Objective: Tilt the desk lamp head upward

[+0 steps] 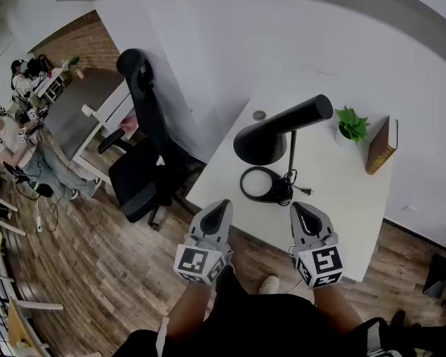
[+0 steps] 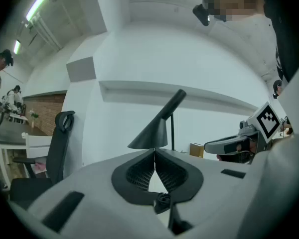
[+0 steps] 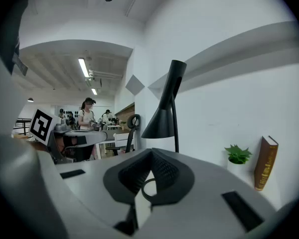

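Left claw, right claw: closed, empty.

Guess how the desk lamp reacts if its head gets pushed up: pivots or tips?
Probably pivots: the long head sits on a thin stem. The round base looks wide, so tipping seems unlikely, though it may slide on the smooth white desk.

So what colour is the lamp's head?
Black. The lamp head shows best in the head view.
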Action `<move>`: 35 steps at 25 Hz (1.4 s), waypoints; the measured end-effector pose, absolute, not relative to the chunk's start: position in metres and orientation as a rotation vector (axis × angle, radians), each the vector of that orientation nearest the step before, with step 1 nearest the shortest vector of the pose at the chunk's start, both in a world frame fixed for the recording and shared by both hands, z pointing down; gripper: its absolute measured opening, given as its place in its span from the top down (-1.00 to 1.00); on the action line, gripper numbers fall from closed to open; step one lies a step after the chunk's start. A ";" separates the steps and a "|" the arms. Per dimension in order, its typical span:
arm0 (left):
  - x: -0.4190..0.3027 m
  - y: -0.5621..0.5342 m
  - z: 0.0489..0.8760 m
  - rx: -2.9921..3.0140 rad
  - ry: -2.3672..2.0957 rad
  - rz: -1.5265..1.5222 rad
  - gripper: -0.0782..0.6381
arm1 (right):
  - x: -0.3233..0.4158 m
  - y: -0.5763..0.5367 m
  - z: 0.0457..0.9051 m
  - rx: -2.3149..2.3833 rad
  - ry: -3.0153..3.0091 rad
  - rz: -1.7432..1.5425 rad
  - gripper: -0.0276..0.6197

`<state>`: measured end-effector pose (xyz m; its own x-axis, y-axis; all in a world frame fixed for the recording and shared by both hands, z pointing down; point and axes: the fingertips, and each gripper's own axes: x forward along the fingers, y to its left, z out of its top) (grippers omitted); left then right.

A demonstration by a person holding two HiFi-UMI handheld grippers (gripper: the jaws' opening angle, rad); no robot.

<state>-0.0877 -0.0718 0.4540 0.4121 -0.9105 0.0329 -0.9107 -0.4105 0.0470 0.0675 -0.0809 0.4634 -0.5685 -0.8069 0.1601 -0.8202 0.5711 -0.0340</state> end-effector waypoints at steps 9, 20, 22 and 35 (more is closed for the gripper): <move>-0.081 -0.074 0.447 2.588 -1.657 -0.021 0.76 | 0.077 -0.083 0.463 1.410 -2.658 0.152 0.91; -0.083 -0.083 0.447 2.571 -1.668 -0.004 0.76 | 0.079 -0.097 0.466 1.449 -2.662 0.194 0.91; -0.084 -0.089 0.448 2.560 -1.654 -0.012 0.76 | 0.079 -0.104 0.465 1.458 -2.658 0.188 0.91; -0.092 -0.137 0.446 2.531 -1.512 -0.084 0.76 | 0.066 -0.142 0.452 1.479 -2.651 0.174 0.91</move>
